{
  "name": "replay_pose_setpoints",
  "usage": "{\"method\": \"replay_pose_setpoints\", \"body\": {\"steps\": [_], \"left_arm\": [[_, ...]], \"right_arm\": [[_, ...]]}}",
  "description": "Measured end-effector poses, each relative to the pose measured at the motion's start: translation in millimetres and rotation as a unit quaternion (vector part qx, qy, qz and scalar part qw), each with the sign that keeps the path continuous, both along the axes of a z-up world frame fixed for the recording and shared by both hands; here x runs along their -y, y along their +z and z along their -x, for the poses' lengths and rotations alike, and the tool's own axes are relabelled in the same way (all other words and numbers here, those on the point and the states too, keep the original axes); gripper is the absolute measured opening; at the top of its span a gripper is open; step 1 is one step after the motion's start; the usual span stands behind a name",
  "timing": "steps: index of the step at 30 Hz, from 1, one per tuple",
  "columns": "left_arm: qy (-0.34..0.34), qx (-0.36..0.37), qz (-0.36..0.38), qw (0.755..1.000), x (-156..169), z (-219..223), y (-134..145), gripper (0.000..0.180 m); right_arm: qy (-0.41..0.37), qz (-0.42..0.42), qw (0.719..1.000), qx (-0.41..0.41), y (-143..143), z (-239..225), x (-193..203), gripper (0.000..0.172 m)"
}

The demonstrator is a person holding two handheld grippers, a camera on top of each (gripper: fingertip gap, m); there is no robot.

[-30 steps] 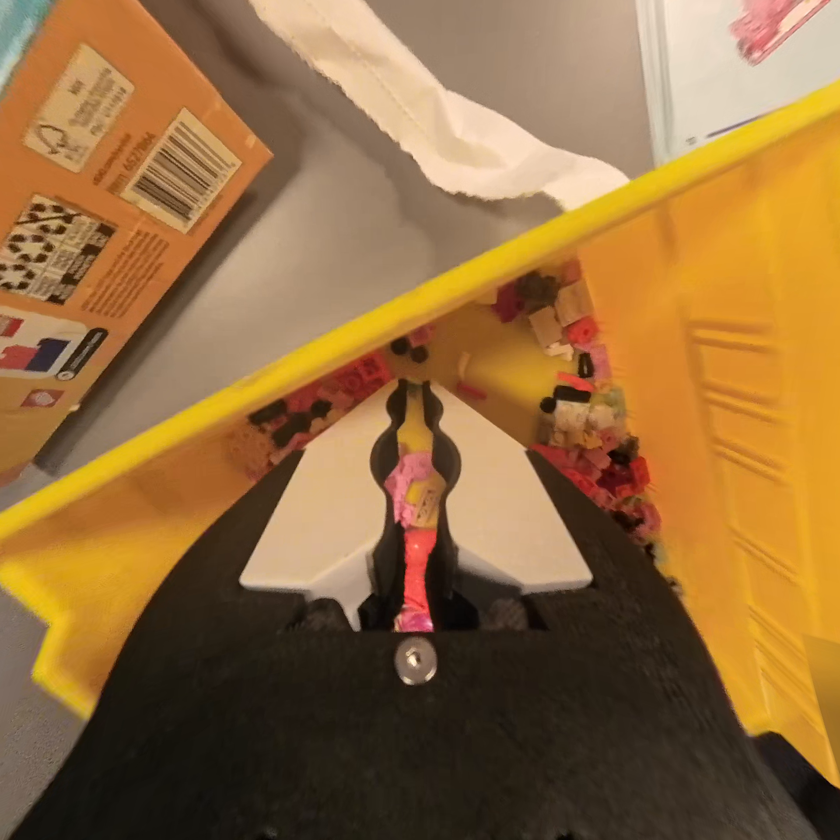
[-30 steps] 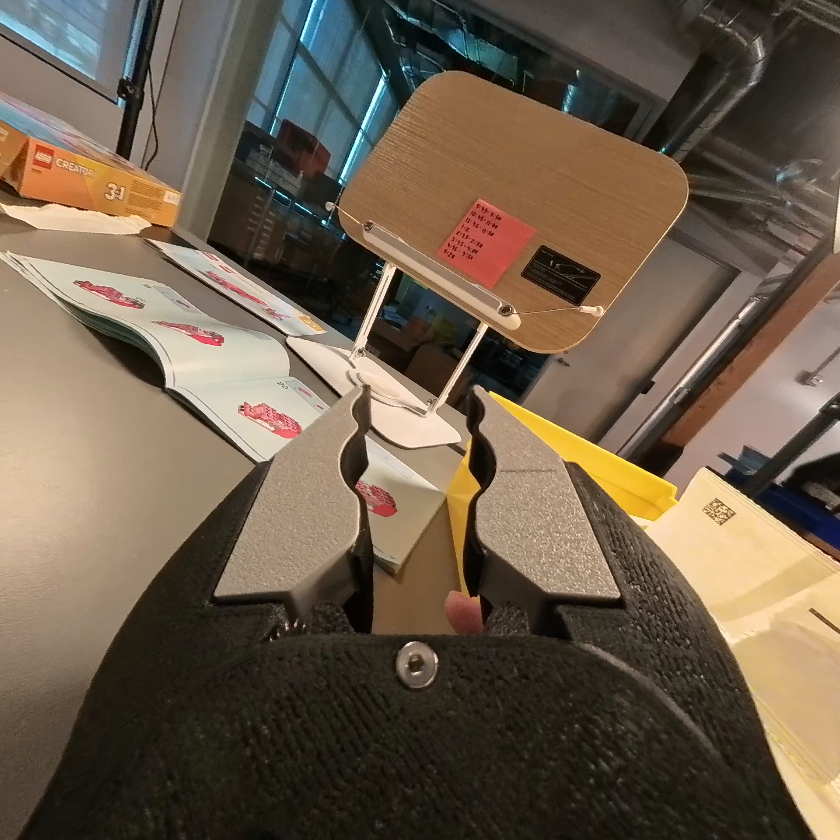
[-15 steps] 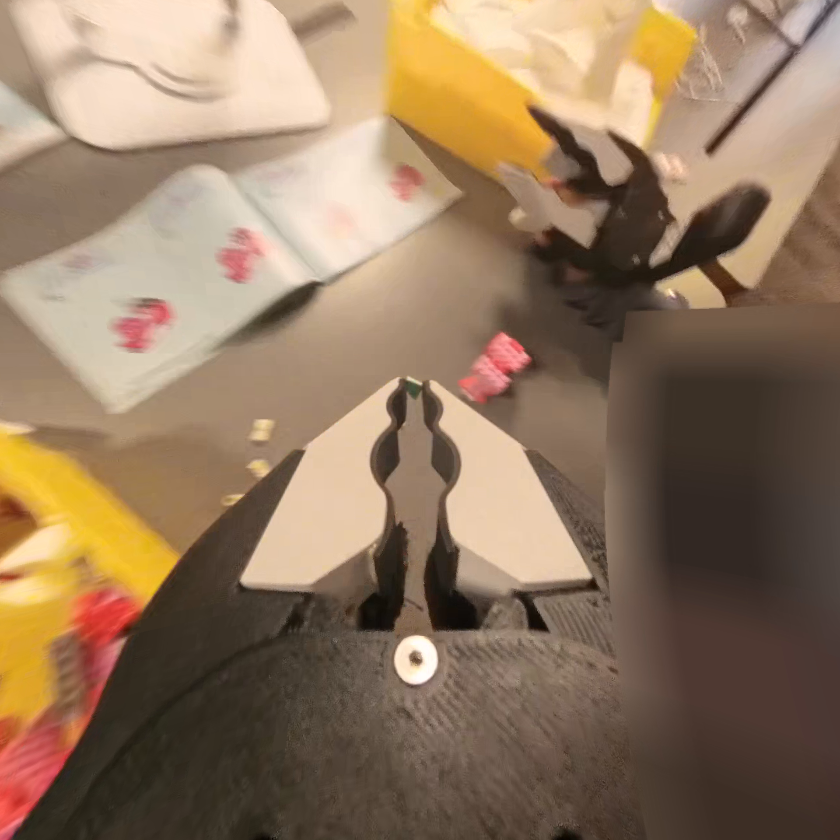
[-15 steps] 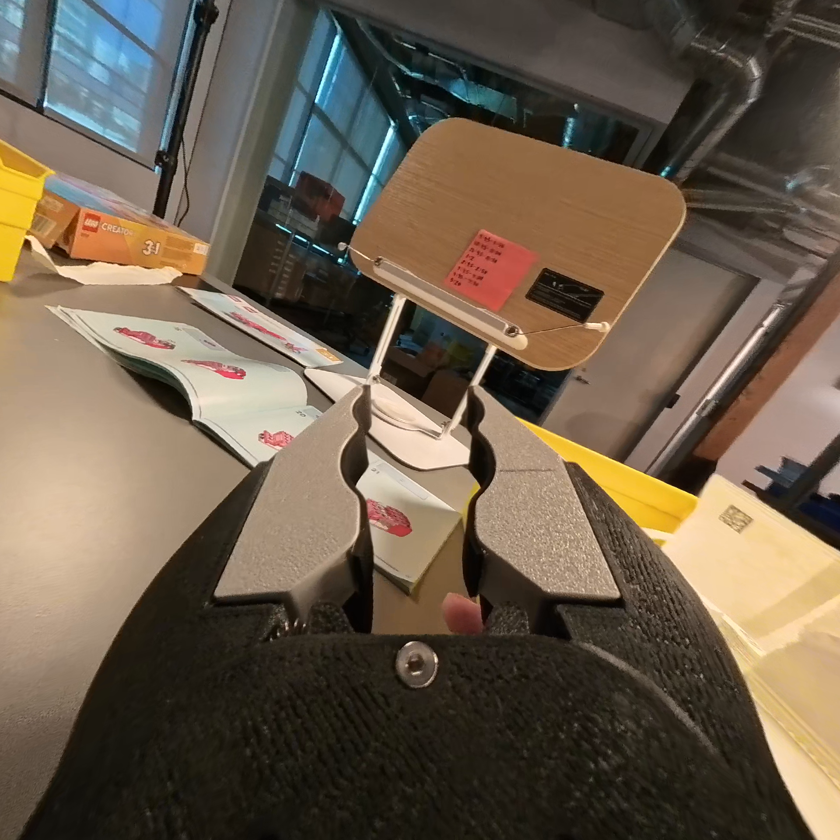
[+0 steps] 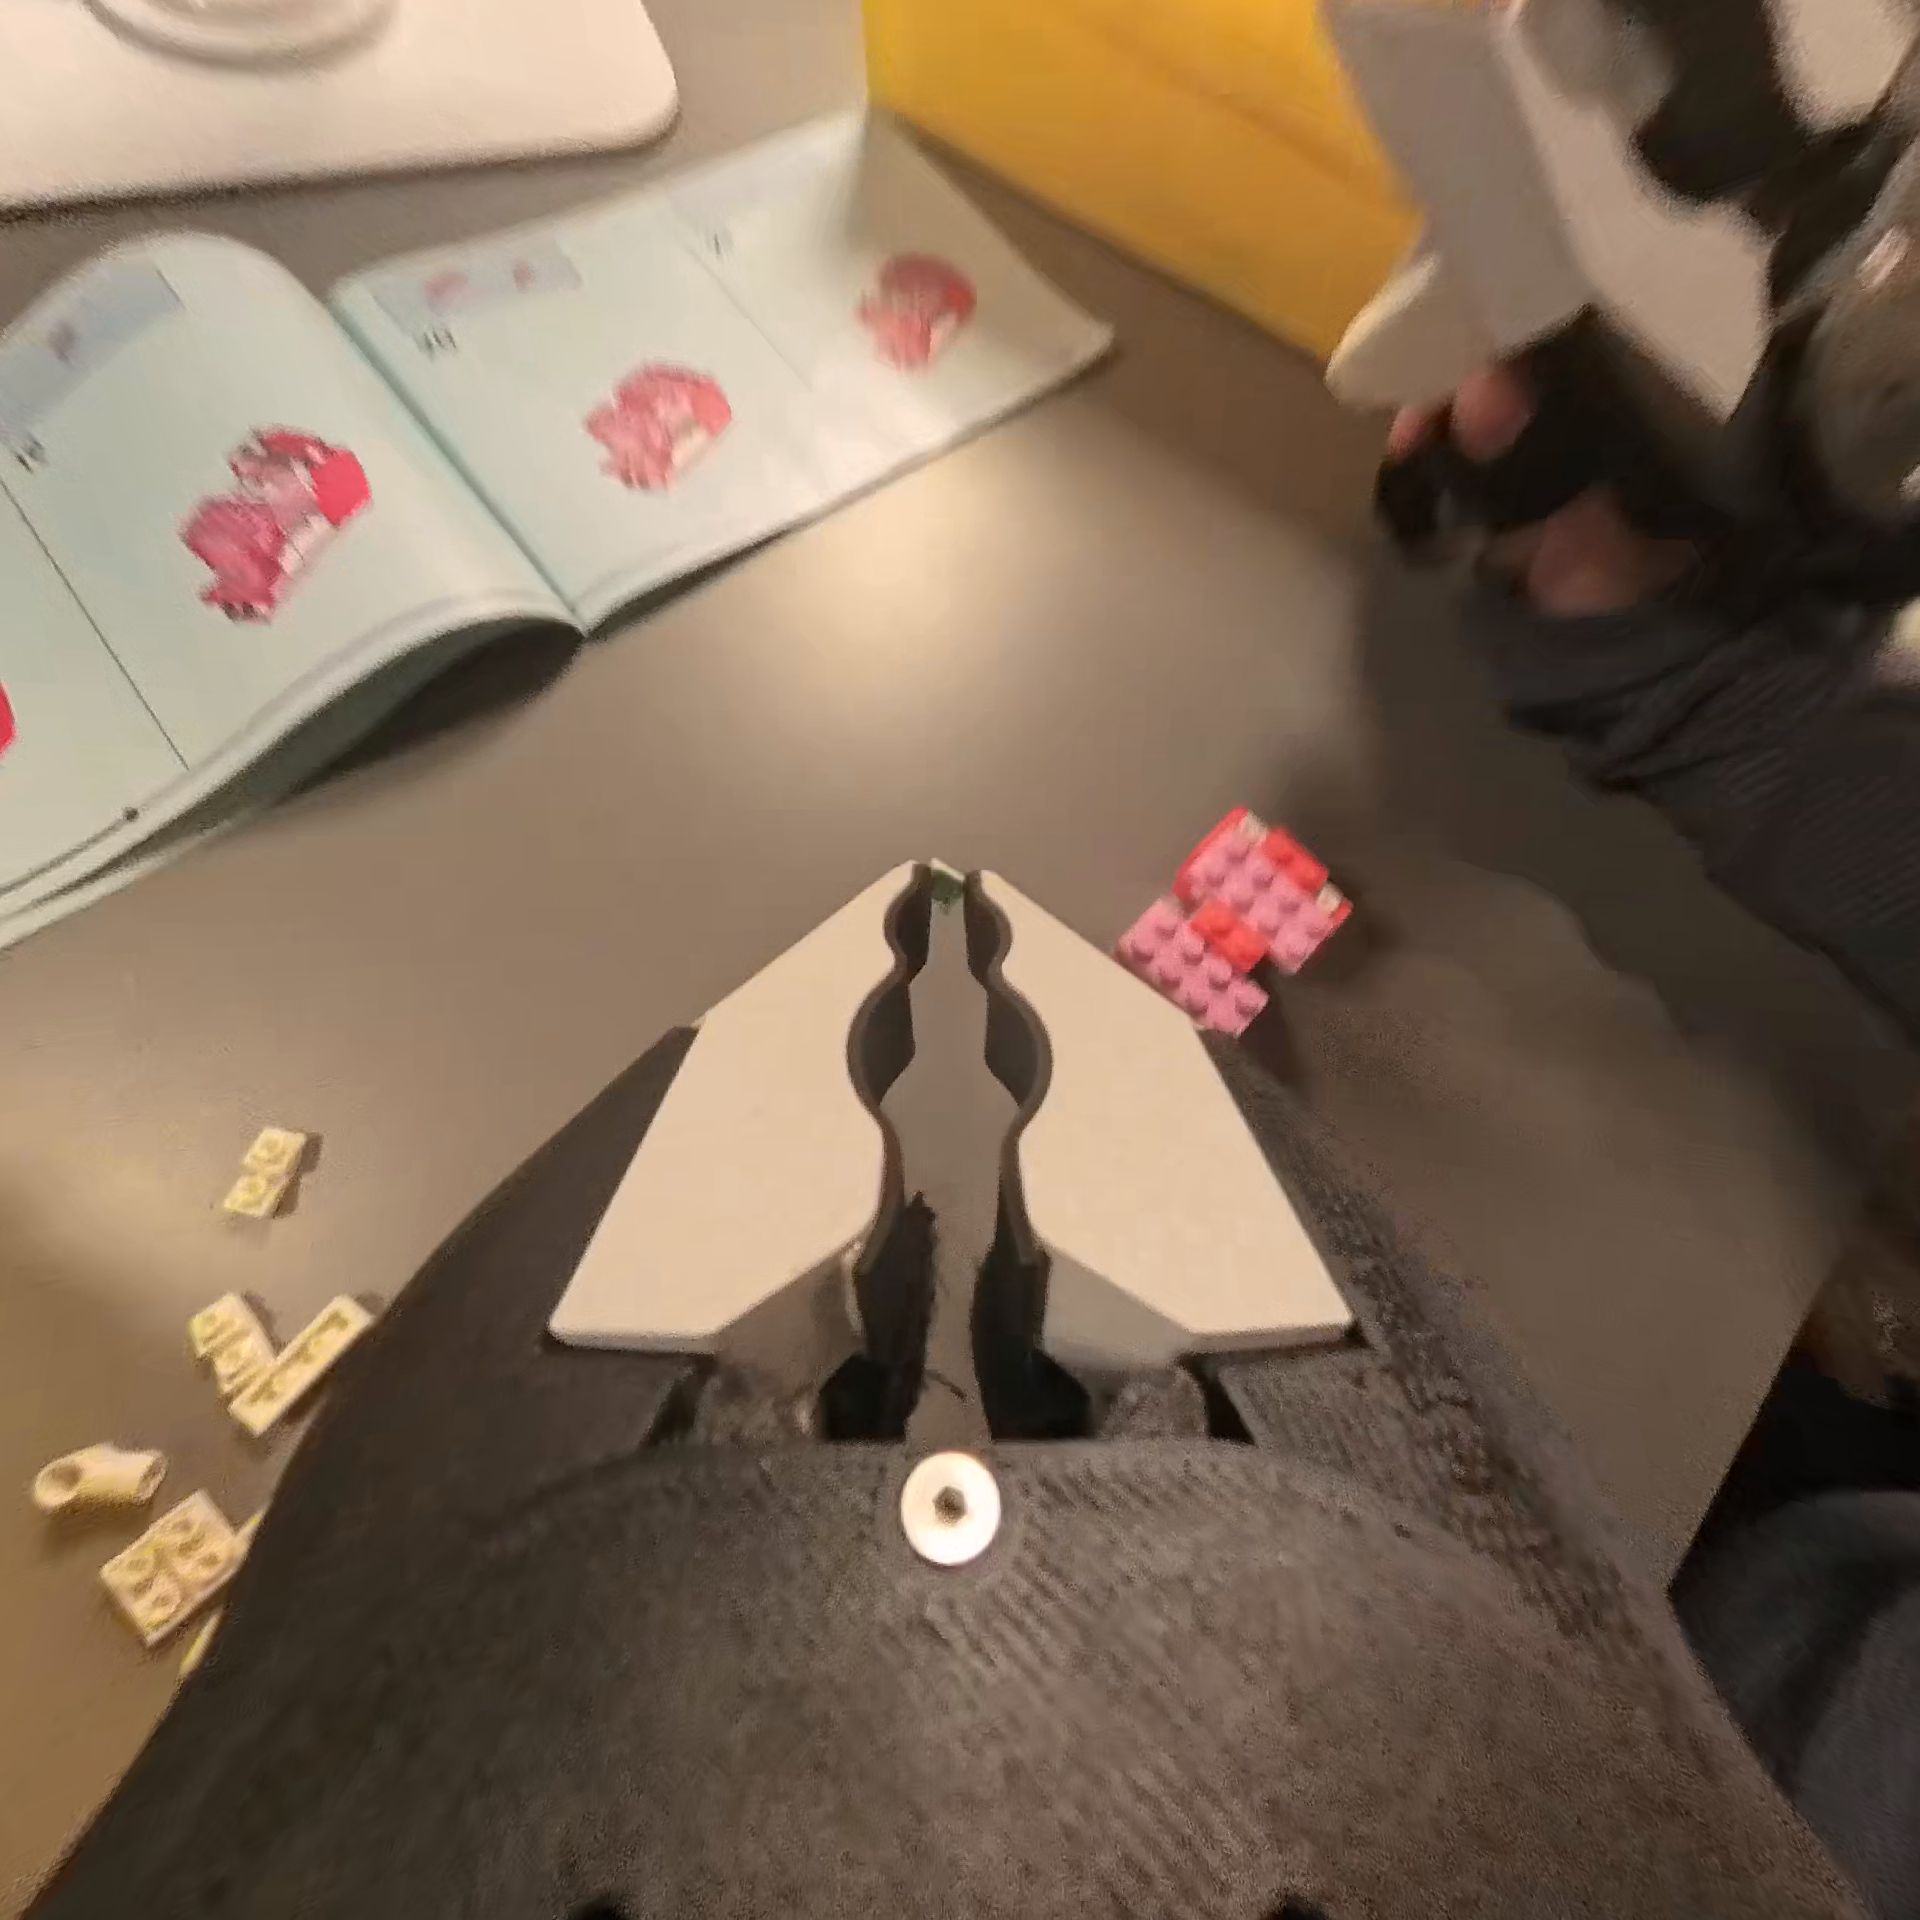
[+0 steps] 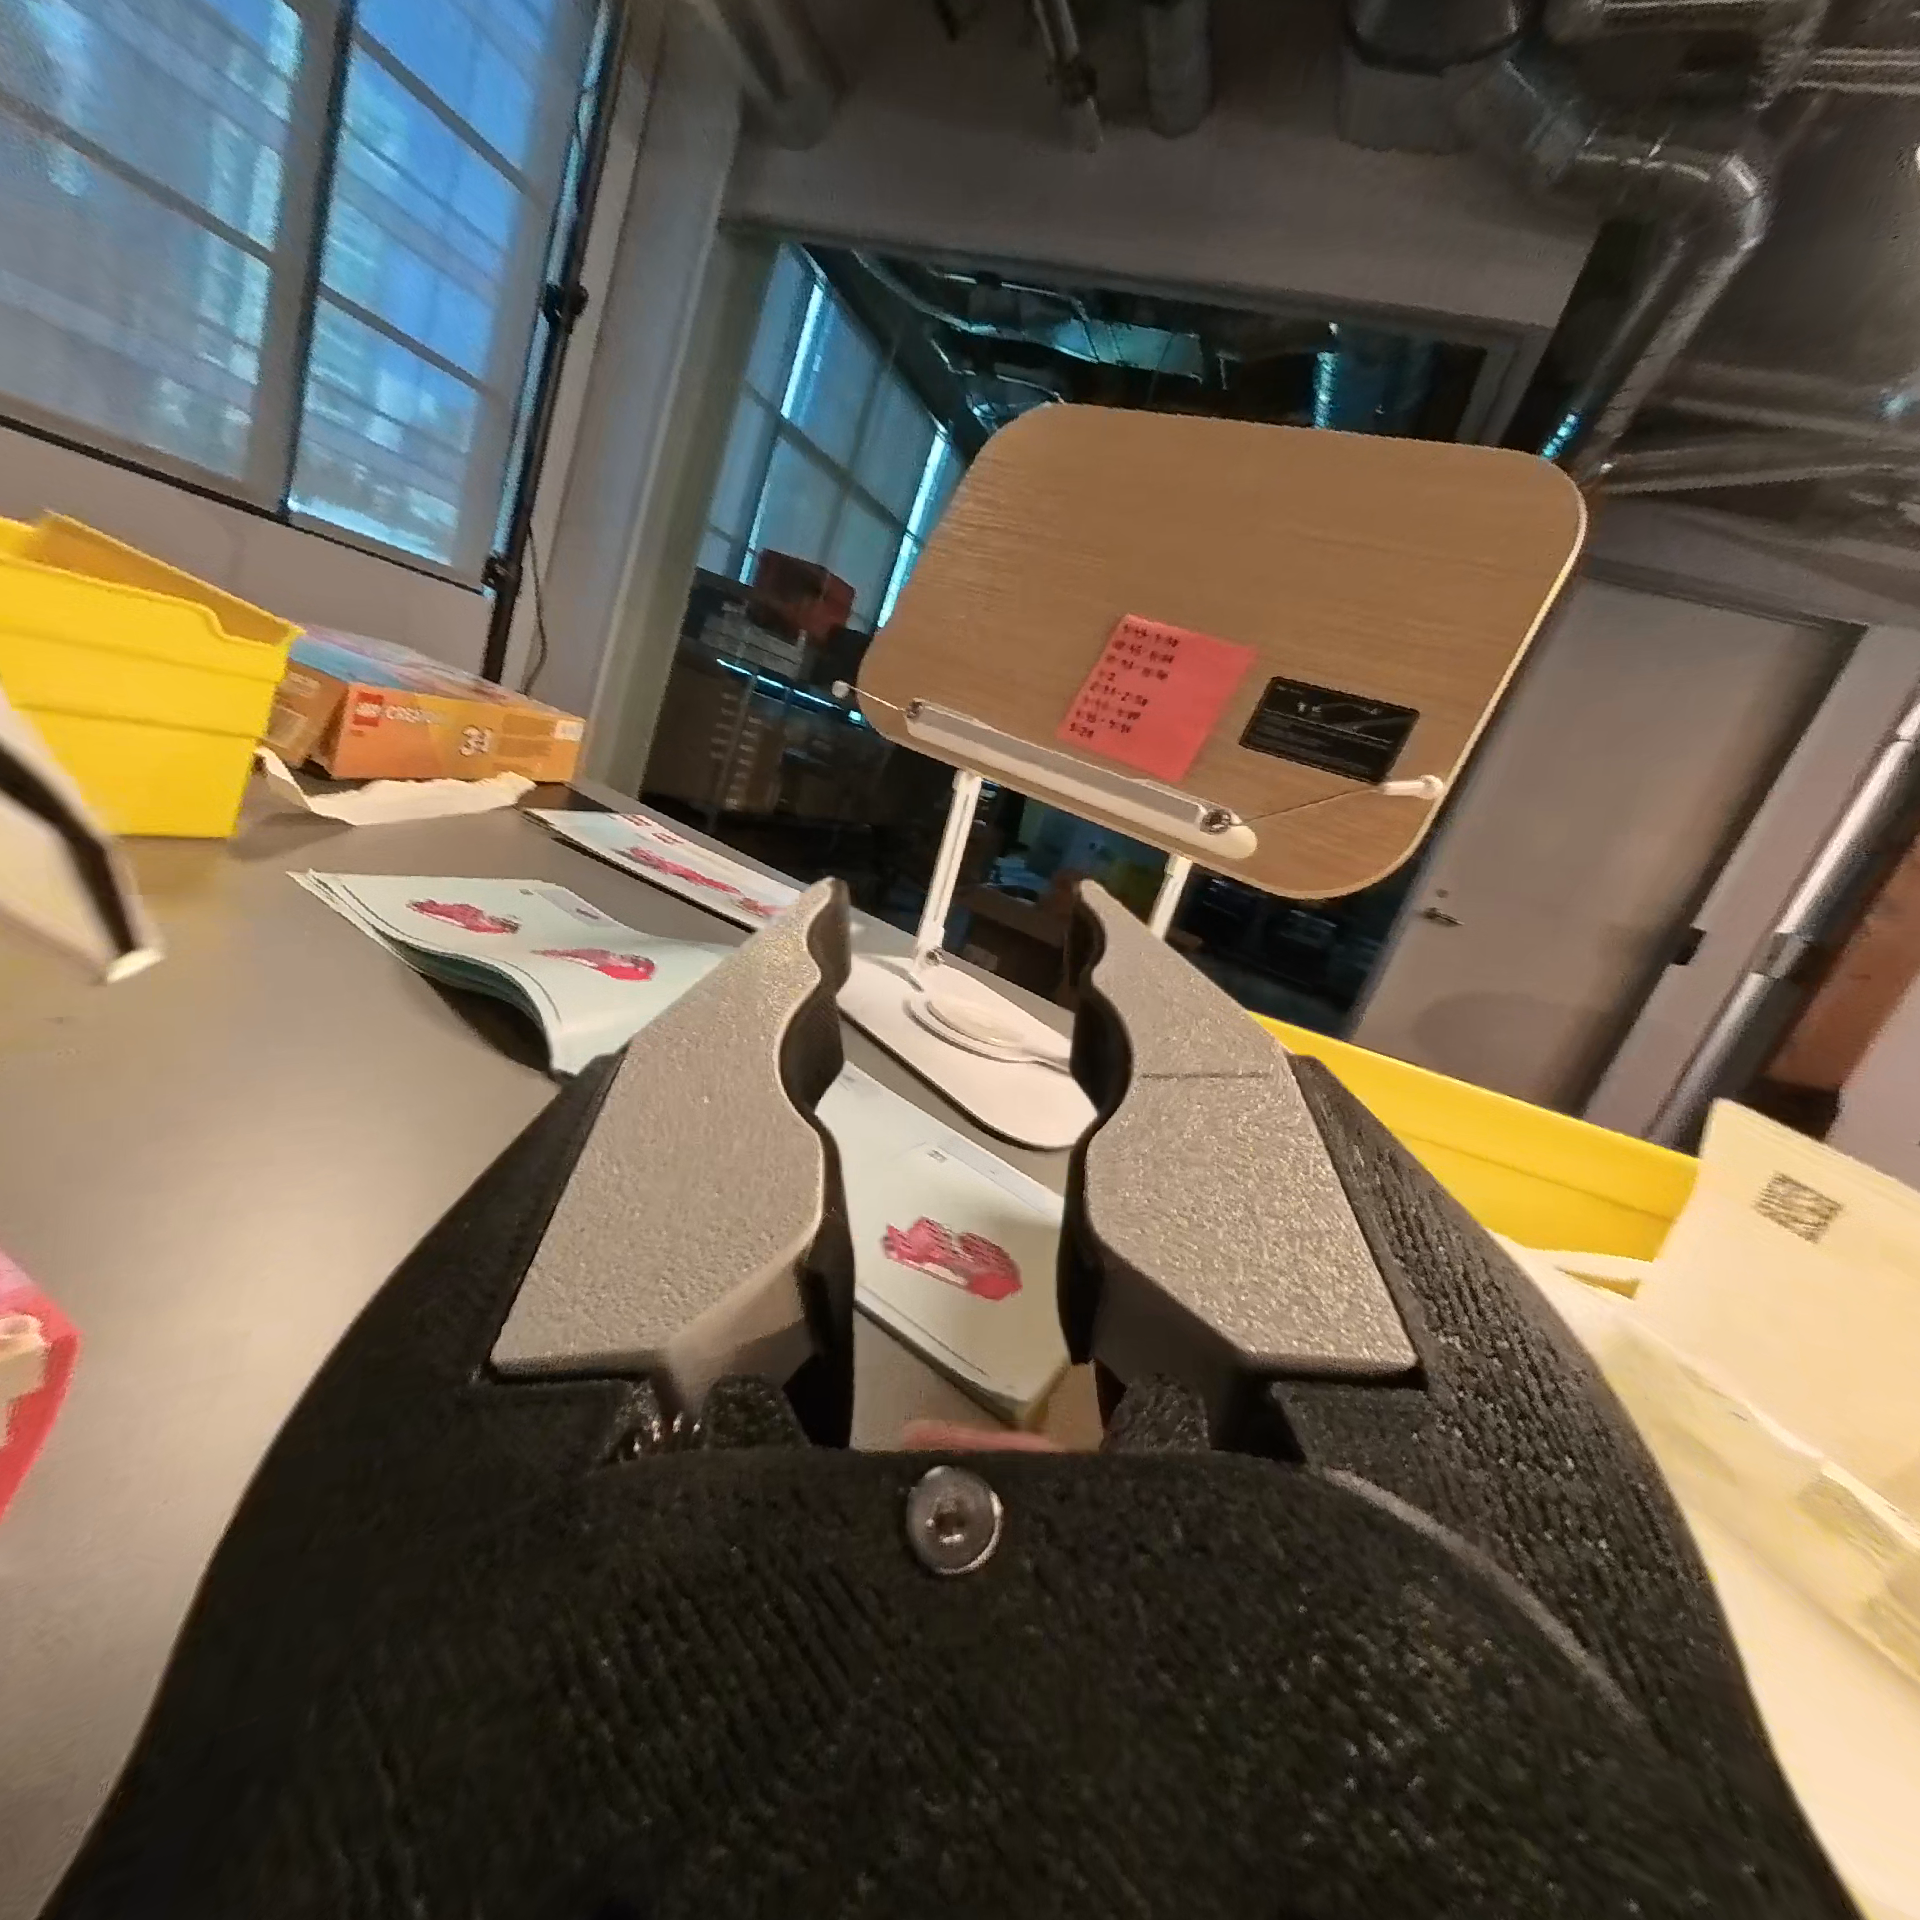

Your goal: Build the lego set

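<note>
My left gripper (image 5: 943, 891) hung over the grey-brown counter (image 5: 727, 748), fingers (image 5: 790, 1091) nearly closed, pinching a tiny green piece (image 5: 943, 885) right at the tips. It was too small and blurred to say what kind of piece. Just right of those tips, on the counter, sat a small pink-and-red stud-brick assembly (image 5: 1236, 920), close but not touching. Left and near: loose cream-coloured small plates and a cream connector piece (image 5: 171, 1455), scattered. Far left lay an open pale-blue instruction booklet with pink model pictures (image 5: 499, 416). Beyond it were the white base of a stand (image 5: 312, 94) and a yellow plastic bin (image 5: 1122, 156).

My right gripper (image 6: 956, 914) was far right in the left view, above the counter beside the yellow bin, a hand (image 5: 1496, 416) under it. Its grey fingers (image 6: 717, 1143) stood wide apart with nothing between them; through the gap I saw only the booklet page and the stand base. Ahead of it was a wooden book stand on white legs (image 6: 1226, 665), carrying a pink sticky note and a black label. Right of it were the yellow bin rim (image 6: 1475, 1132) and pale yellow paper bags (image 6: 1714, 1299). Far left: stacked yellow trays (image 6: 135, 665), an orange cardboard box (image 6: 436, 727), white crumpled paper (image 6: 405, 800).
</note>
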State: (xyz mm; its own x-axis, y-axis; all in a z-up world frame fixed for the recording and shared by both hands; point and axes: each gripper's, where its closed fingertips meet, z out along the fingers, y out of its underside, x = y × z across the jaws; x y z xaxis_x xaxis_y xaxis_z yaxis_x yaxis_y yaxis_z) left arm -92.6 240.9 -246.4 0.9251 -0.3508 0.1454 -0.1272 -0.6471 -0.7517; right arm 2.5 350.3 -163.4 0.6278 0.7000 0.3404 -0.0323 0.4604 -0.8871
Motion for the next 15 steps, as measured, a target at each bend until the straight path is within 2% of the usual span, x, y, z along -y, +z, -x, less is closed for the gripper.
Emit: {"method": "replay_pose_setpoints", "body": {"steps": [2, 4, 8, 11, 13, 15], "left_arm": [[0.010, 0.040, -0.037, 0.998, -8.1, 3.2, 15.8, 0.005], [0.014, 0.043, -0.038, 0.998, -13.7, 10.2, 15.0, 0.005], [-0.021, -0.023, 0.070, 0.997, -14.0, 16.4, -24.7, 0.005], [-0.039, -0.015, 0.108, 0.993, -16.3, 11.8, -27.4, 0.005], [-0.046, 0.018, 0.100, 0.994, -21.1, 7.3, -18.8, 0.005], [-0.057, 0.102, 0.070, 0.991, -26.0, -3.3, -0.9, 0.005]], "right_arm": [[0.021, 0.007, 1.000, -0.001, -1.3, 7.3, 5.4, 0.040], [0.033, 0.004, 0.999, 0.014, -5.2, 15.2, 11.0, 0.040], [0.065, 0.003, 0.997, 0.031, -9.7, 25.7, 20.5, 0.040], [0.076, 0.003, 0.996, 0.036, -11.0, 27.8, 24.2, 0.039], [0.080, 0.001, 0.996, 0.037, -11.0, 28.8, 26.1, 0.039], [0.090, -0.005, 0.995, 0.037, -10.0, 29.5, 31.4, 0.039]]}}
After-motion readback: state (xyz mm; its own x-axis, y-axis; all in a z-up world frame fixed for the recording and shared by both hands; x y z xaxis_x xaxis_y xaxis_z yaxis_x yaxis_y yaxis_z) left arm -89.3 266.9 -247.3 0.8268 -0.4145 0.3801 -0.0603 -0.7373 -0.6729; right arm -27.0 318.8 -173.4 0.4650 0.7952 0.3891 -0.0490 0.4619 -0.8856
